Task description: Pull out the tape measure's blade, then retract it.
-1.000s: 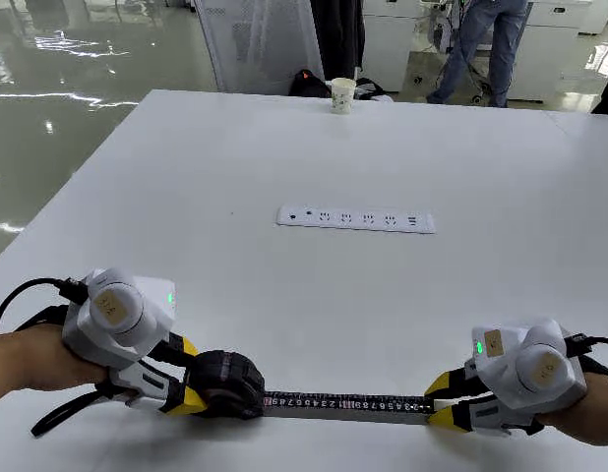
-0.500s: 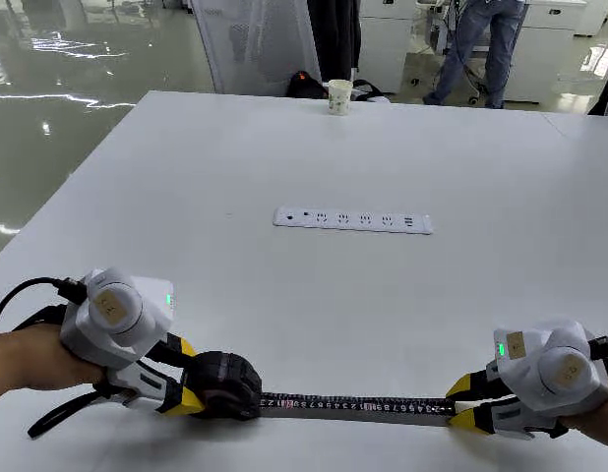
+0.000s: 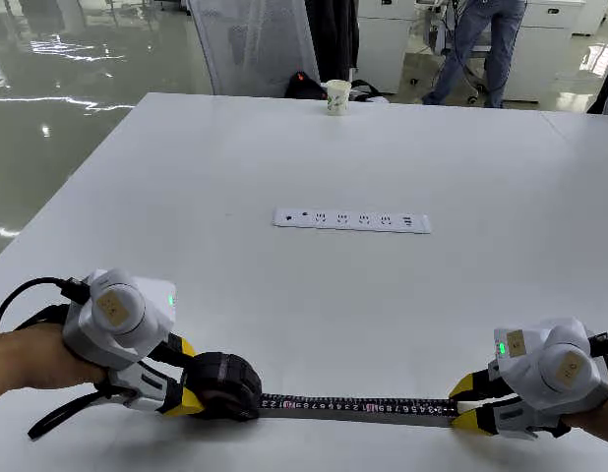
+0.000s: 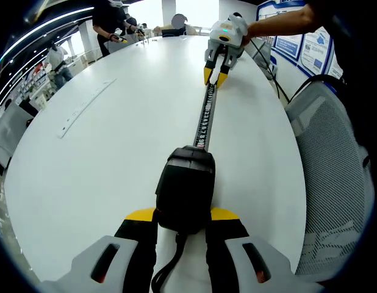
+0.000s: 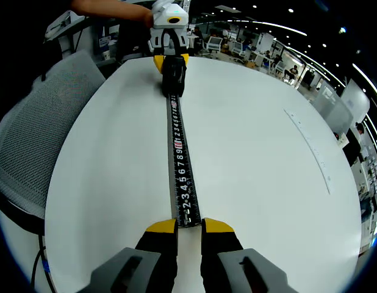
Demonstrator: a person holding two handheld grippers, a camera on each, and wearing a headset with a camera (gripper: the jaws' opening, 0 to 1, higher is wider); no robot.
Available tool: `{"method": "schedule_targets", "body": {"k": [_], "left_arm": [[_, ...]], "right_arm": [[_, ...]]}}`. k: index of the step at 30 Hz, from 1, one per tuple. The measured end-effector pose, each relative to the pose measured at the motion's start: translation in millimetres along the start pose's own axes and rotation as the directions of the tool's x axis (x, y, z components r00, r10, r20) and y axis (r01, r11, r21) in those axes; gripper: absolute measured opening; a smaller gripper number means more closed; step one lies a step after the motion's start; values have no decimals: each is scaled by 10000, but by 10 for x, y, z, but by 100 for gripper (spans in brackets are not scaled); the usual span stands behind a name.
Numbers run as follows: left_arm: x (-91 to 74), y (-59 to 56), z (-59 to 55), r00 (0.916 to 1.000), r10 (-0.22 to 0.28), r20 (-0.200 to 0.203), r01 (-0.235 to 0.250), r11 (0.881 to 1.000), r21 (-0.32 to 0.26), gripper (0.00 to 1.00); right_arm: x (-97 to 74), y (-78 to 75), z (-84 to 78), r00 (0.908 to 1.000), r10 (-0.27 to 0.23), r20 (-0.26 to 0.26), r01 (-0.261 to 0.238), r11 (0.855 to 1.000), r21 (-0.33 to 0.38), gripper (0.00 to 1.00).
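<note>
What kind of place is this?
Probably an open-plan office or lab: a large white table with a power strip, a mesh office chair beside it, and desks with monitors beyond.

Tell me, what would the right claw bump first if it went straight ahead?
Probably the tape measure's black case, held in the left claw, at the far end of the blade.

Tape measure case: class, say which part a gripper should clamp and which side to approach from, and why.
Clamp the tape measure case across its broad flat faces, approaching from the rear, opposite the slot where the blade leaves. It stands on edge on the table, so those faces are probably the steadiest hold, as the left gripper shows.
</note>
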State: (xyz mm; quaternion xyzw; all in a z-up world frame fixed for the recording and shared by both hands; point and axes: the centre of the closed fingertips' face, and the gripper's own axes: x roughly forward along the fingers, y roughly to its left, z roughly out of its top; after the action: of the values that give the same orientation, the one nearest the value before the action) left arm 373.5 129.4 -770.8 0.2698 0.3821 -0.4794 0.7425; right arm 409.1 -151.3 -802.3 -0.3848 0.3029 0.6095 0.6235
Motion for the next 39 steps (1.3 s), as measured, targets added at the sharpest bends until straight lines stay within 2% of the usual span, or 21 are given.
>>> {"method": "schedule_targets", "body": {"k": [10, 20, 31, 39], "left_arm": [[20, 12, -25, 9996, 7, -298, 2, 9995, 327, 25], [19, 0, -14, 9986, 101, -525, -84, 9994, 333, 26], [-5, -29, -27, 9977, 154, -656, -144, 9998, 166, 37], [-61, -64, -43, 9978, 333, -580, -341, 9993, -134, 45]], "right_arm": [[-1, 7, 1, 9997, 82, -225, -89, 9994, -340, 12], [-9, 3, 2, 9995, 0, -308, -14, 9989, -471, 14], [-112, -13, -29, 9993, -226, -293, 222, 9996, -152, 22], [-166, 21, -28, 9994, -302, -156, 306, 9992, 242, 30]]}}
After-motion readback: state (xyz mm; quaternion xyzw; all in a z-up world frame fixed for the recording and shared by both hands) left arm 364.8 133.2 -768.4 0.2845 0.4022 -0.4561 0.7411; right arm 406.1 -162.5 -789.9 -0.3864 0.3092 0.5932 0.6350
